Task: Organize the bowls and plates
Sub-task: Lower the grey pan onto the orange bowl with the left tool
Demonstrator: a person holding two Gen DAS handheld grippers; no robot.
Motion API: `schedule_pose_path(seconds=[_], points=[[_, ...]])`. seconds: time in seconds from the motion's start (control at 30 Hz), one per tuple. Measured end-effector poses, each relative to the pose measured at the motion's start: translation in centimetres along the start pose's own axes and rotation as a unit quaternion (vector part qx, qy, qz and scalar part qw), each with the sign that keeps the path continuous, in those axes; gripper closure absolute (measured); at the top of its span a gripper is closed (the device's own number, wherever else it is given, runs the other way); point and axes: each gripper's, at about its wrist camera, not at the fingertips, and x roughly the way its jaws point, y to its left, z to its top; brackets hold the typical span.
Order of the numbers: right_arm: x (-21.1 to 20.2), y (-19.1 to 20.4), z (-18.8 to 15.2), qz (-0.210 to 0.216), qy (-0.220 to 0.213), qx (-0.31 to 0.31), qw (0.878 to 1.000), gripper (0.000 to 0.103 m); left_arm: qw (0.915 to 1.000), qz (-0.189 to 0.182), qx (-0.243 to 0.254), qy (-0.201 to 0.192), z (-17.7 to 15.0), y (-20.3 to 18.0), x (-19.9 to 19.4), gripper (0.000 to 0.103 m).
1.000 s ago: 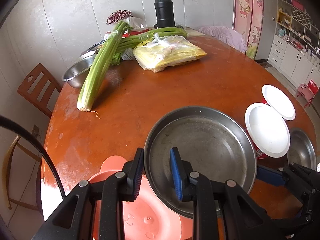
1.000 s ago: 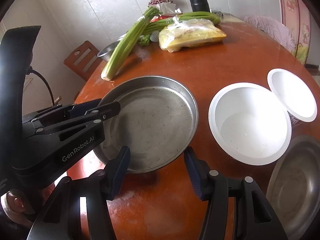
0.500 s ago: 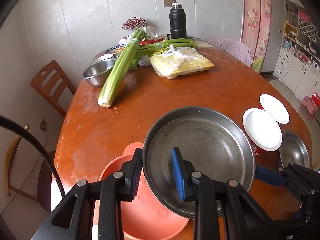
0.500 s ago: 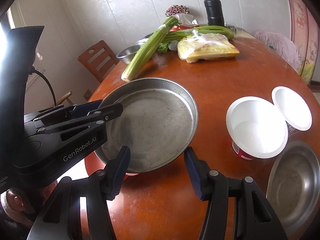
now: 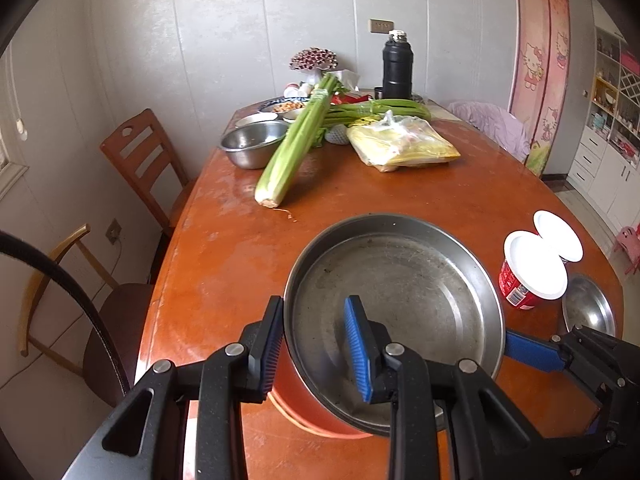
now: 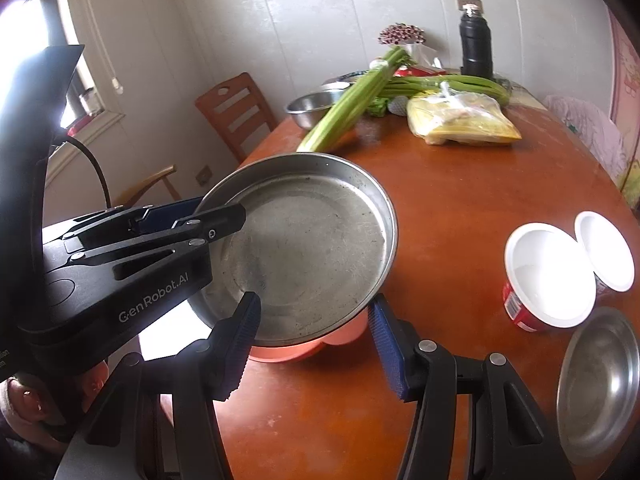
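Lifted steel pan (image 5: 400,300) now hides orange plate (image 5: 320,420).

Both cameras sit just behind their own gripper and look forward and steeply down along its two fingers across the bench (image 5: 460,200). The left wrist view looks over the left gripper (image 5: 316,344) from very close, with the steel pan (image 5: 400,300) filling its near field. The right wrist view looks over the right gripper (image 6: 316,344) from slightly to the side. Both views share the pan, the celery (image 6: 352,104), the white cup (image 5: 532,272) and the far wall.
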Motion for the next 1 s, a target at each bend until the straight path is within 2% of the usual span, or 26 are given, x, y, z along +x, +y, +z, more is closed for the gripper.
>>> schedule_pose_path(seconds=[0.43, 1.0], points=[[0.5, 3.5, 0.6, 0.023, 0.001, -0.046, 0.999, 0.044, 0.9989, 0.026, -0.039, 0.006, -1.8, 3.5, -1.1, 0.068], [3.1, 3.5, -1.3, 0.028, 0.046, -0.054, 0.997, 0.044, 0.9975, 0.021, -0.055, 0.039, -3.8, 3.8, 1.2, 0.067]])
